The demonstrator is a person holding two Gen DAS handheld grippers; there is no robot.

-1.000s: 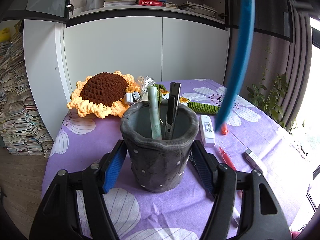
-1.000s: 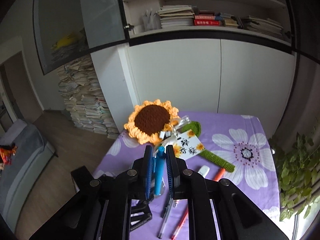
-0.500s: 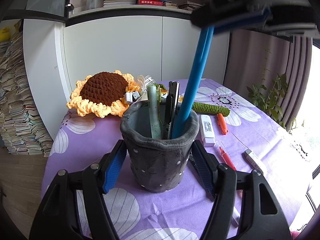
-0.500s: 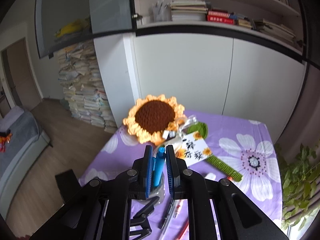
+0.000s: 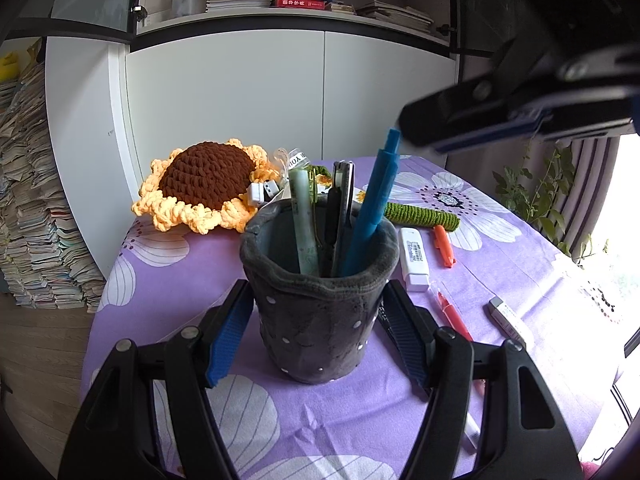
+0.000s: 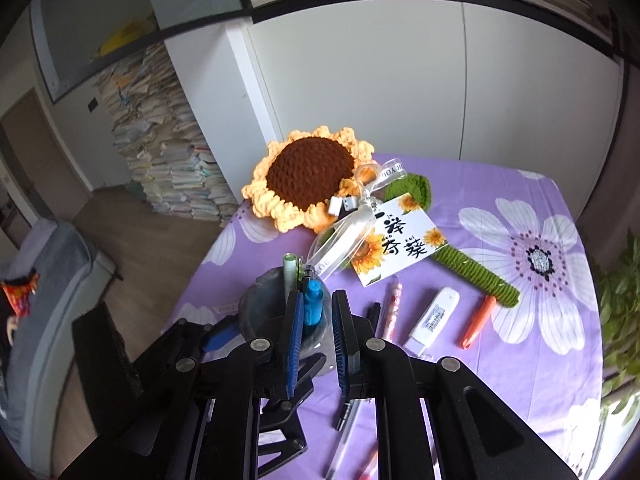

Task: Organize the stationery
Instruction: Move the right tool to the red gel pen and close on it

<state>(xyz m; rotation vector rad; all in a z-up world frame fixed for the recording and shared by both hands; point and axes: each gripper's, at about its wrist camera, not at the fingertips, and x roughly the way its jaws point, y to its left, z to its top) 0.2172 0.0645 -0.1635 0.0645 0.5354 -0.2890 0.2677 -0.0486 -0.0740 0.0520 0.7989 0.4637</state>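
Note:
A grey felt pen holder point(image 5: 316, 320) stands on the purple flowered tablecloth point(image 5: 280, 420). My left gripper point(image 5: 316, 288) is shut on its sides, blue pads against the felt. Inside it stand a pale green pen point(image 5: 304, 220), a black utility knife point(image 5: 340, 208) and a blue pen point(image 5: 372, 208), which leans right. My right gripper point(image 6: 316, 296) hangs over the holder point(image 6: 260, 304), shut on the top end of the blue pen point(image 6: 312, 304). In the left wrist view one of its fingers point(image 5: 460, 108) reaches in from the upper right.
A crocheted sunflower point(image 5: 204, 184) with a green stem point(image 5: 420, 214) and a printed card point(image 6: 400, 244) lies behind the holder. To its right lie a white USB stick point(image 5: 414, 252), an orange cap point(image 5: 444, 246), a red pen point(image 5: 450, 310), an eraser point(image 5: 510, 320) and more pens point(image 6: 392, 308).
My right gripper has come down and carried the blue pen from beside the holder into it, where it now stands deep. The left gripper and the holder have not moved.

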